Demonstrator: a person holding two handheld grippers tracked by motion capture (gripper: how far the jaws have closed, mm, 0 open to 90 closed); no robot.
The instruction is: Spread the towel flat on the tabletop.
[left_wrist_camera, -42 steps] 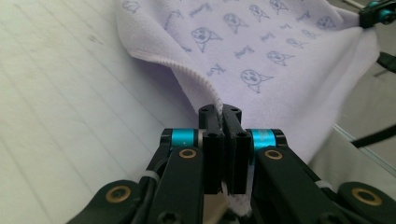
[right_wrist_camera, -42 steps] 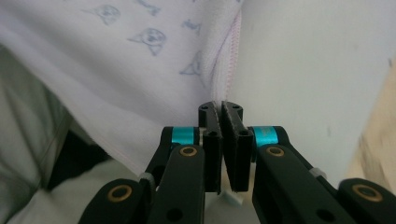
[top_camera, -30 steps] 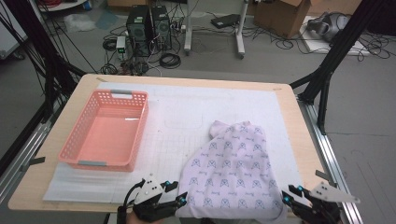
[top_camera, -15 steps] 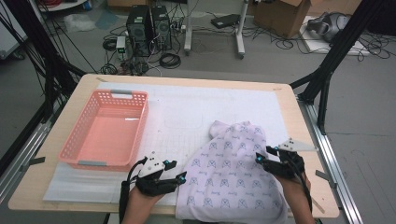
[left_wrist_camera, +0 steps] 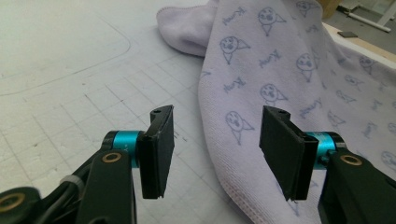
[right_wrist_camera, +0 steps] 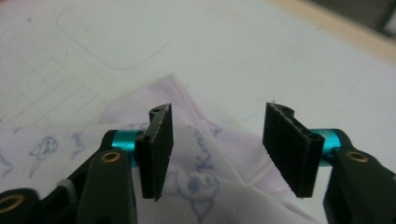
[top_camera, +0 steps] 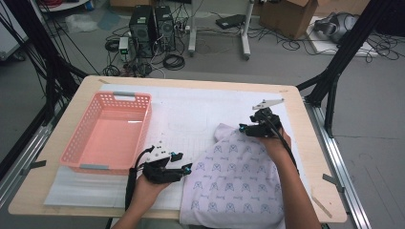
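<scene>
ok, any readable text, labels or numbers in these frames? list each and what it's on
Towel: a short cursive word repeats beside each cartoon face; too blurred to read.
Pink basket, white mat, left gripper, right gripper: no text or numbers to be seen.

a lab: computer towers (top_camera: 153, 28), floor cables (top_camera: 200, 45), rig frame.

high: above, facing forward-down, far | gripper views: close, low | shared: lilac towel (top_camera: 234, 176)
</scene>
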